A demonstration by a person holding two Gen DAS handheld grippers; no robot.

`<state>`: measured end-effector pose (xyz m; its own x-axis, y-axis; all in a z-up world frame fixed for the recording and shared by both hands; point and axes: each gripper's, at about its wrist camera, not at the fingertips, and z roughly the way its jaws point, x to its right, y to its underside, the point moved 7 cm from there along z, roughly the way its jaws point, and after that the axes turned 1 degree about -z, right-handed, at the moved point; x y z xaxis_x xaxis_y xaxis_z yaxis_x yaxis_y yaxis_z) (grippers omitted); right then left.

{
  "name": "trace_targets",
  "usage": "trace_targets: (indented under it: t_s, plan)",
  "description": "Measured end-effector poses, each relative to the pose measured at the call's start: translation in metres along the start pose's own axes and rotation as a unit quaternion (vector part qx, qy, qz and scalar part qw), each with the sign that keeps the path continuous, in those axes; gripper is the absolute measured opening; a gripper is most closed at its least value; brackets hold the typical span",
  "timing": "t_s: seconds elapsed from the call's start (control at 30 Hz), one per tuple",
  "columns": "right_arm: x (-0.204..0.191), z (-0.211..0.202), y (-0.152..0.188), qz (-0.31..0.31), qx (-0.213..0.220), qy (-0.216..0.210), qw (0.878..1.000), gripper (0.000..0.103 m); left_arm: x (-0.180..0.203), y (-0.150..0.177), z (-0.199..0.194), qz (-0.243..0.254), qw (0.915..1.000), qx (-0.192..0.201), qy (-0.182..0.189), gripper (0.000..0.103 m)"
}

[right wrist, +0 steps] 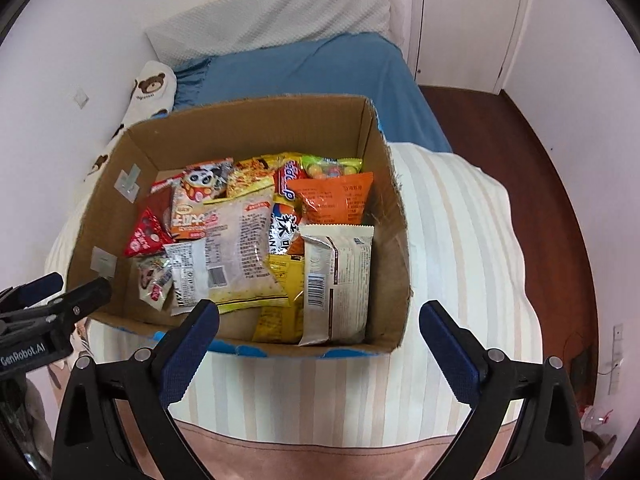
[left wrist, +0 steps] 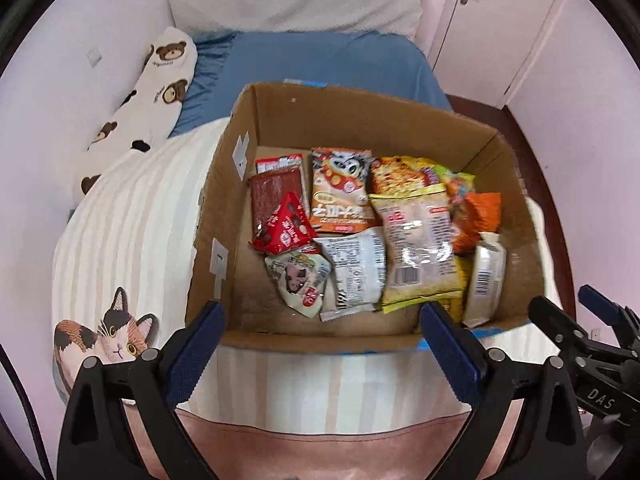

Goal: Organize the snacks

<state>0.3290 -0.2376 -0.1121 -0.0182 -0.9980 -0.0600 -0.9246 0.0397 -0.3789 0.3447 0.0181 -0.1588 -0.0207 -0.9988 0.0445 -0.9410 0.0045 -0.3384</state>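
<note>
Readable stuff is pretty thin tbh: the right gripper [left wrist: 592, 364] has "DAS" in white on its black body in the left wrist view, and the left gripper [right wrist: 48, 320] reads "GenRobot.AI" in the right wrist view. In the box, a red packet [right wrist: 289, 182] shows partial white letters, smth like "eal p", and the blue-and-white packet [right wrist: 282, 227] has "GAN" plus big Chinese chars. Barcodes and fine print on the other packs are too small/blurry to read.
</note>
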Motion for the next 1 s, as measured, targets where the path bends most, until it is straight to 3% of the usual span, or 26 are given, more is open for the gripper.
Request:
trace_targets:
  t_s: [0.6,1.0]
  plan:
    - [-0.002,-0.162,0.043,0.0,0.123,-0.013,0.992,0.102,0.022,0.045,-0.141,0.027,0.9935,0.109,0.019,0.1]
    - [-0.01,-0.236,0.083,-0.009,0.159,-0.023,0.987,0.103,0.024,0.09,-0.198,0.035,0.9909,0.129,0.01,0.1]
